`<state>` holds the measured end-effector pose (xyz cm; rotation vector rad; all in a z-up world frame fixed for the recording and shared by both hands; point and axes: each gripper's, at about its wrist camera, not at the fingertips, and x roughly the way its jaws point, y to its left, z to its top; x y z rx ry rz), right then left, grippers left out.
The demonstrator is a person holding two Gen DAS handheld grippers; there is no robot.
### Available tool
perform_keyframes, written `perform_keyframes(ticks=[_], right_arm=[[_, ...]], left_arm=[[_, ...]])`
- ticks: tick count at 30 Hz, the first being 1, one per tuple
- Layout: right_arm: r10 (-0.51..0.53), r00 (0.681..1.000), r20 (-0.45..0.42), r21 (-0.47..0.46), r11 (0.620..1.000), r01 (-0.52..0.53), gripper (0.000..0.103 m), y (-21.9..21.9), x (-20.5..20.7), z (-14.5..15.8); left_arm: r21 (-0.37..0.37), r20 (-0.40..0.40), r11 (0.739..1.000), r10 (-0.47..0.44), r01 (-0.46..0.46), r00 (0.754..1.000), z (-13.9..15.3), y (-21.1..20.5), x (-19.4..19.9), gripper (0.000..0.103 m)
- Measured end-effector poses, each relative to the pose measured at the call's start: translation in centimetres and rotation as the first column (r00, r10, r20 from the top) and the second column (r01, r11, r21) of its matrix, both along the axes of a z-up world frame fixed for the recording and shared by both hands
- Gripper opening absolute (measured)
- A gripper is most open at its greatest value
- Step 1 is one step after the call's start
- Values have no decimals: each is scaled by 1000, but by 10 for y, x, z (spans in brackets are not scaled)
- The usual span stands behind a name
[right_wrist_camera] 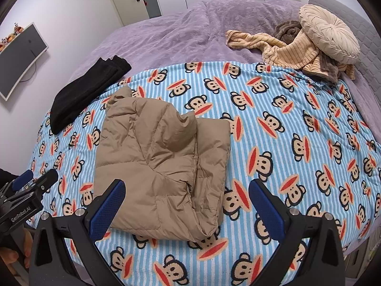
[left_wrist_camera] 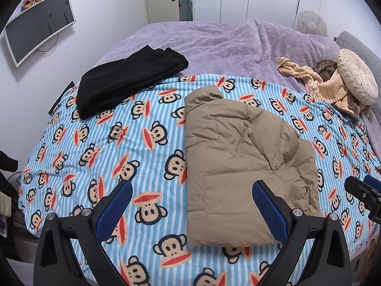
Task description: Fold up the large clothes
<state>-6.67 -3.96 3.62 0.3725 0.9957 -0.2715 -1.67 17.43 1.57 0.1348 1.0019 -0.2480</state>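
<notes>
A tan puffer jacket (left_wrist_camera: pixel 240 162) lies folded lengthwise on the blue striped monkey-print blanket (left_wrist_camera: pixel 100 143), collar toward the far side; it also shows in the right wrist view (right_wrist_camera: pixel 162 162). My left gripper (left_wrist_camera: pixel 193 205) is open and empty, held above the jacket's near left edge, its right finger (left_wrist_camera: pixel 269 212) over the fabric. My right gripper (right_wrist_camera: pixel 188 205) is open and empty above the jacket's near right part. The right gripper shows at the left view's right edge (left_wrist_camera: pixel 364 193); the left gripper shows at the right view's left edge (right_wrist_camera: pixel 35 181).
A folded black garment (left_wrist_camera: pixel 128 78) lies at the blanket's far left. A heap of beige and brown clothes (left_wrist_camera: pixel 323 83) with a round cream cushion (left_wrist_camera: pixel 357 76) sits far right on the purple bedspread (left_wrist_camera: pixel 214 43). A monitor (left_wrist_camera: pixel 38 26) hangs on the left wall.
</notes>
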Motion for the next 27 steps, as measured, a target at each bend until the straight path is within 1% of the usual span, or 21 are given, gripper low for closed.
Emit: perform_keyframes(ticks=[27], right_arm=[[-2,1000,1,1,1000,2,103,0,0,0]], left_arm=[[1,1,1000,0,0,1000,1,-2,0,101]])
